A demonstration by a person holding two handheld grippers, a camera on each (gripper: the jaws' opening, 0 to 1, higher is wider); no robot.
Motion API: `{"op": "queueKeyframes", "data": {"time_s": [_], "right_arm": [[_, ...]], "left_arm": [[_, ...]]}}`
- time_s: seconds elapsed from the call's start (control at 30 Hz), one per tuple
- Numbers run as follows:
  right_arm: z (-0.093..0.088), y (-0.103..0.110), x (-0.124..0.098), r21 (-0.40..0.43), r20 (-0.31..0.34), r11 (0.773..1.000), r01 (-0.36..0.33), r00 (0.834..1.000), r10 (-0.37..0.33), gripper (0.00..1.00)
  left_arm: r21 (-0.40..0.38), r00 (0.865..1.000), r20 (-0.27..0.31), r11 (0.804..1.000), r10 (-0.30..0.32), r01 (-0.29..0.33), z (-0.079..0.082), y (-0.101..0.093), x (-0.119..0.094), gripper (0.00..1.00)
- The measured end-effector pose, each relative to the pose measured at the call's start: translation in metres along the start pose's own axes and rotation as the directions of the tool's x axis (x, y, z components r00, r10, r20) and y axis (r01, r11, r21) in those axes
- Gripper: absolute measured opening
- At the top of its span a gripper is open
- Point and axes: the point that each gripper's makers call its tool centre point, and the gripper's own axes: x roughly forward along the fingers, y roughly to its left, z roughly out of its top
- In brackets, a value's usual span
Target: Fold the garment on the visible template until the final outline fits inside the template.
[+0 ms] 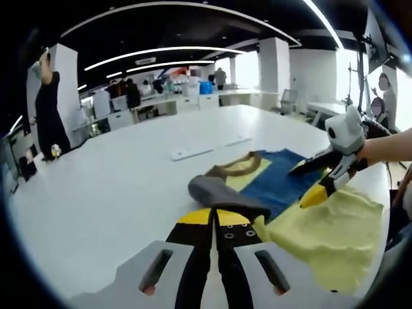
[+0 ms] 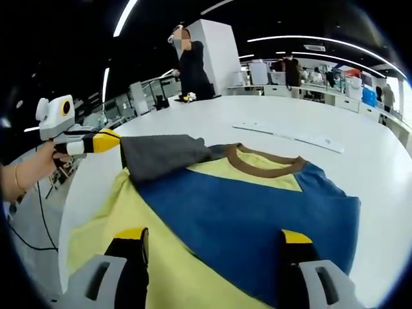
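A T-shirt lies on the white table (image 1: 116, 187), with a blue front (image 1: 277, 180), yellow side (image 1: 335, 232), brown collar (image 1: 235, 168) and grey sleeve (image 1: 222, 192). My left gripper (image 1: 214, 219) is shut on the grey sleeve, which bunches over its yellow tips. In the right gripper view the left gripper (image 2: 106, 140) comes in from the left, its tip at the grey sleeve (image 2: 161, 154), which is folded in over the shirt. My right gripper (image 2: 214, 237) stands open, jaws wide apart over the blue panel (image 2: 257, 212) and yellow panel (image 2: 129, 212). It also appears as the right gripper (image 1: 309, 181) at the shirt's edge.
Thin white strips (image 1: 193, 152) (image 2: 290, 135) lie on the table beyond the collar. A person in dark clothes (image 1: 48, 109) (image 2: 193, 61) stands at the table's far edge. Desks and more people fill the background. The table edge (image 2: 71, 212) runs close beside the yellow side.
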Motion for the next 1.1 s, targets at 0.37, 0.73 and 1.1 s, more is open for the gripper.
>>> {"op": "queueKeyframes", "data": {"time_s": [0.37, 0.73, 1.1], "right_arm": [[-0.002, 0.001, -0.001, -0.019, -0.007, 1.000, -0.013, 1.000, 0.012, 0.81], [-0.003, 0.001, -0.001, -0.033, -0.010, 0.999, -0.019, 1.000, 0.019, 0.81], [-0.003, 0.002, -0.002, -0.039, -0.010, 0.999, -0.030, 1.000, 0.030, 0.82]], "left_arm": [[-0.035, 0.997, -0.011, 0.996, 0.076, -0.076, -0.009, 0.031, -0.017, 0.00], [-0.066, 0.990, -0.027, 0.988, 0.141, -0.142, -0.022, 0.058, -0.031, 0.00], [-0.136, 0.975, -0.045, 0.966, 0.216, -0.220, -0.043, 0.094, -0.048, 0.00]]}}
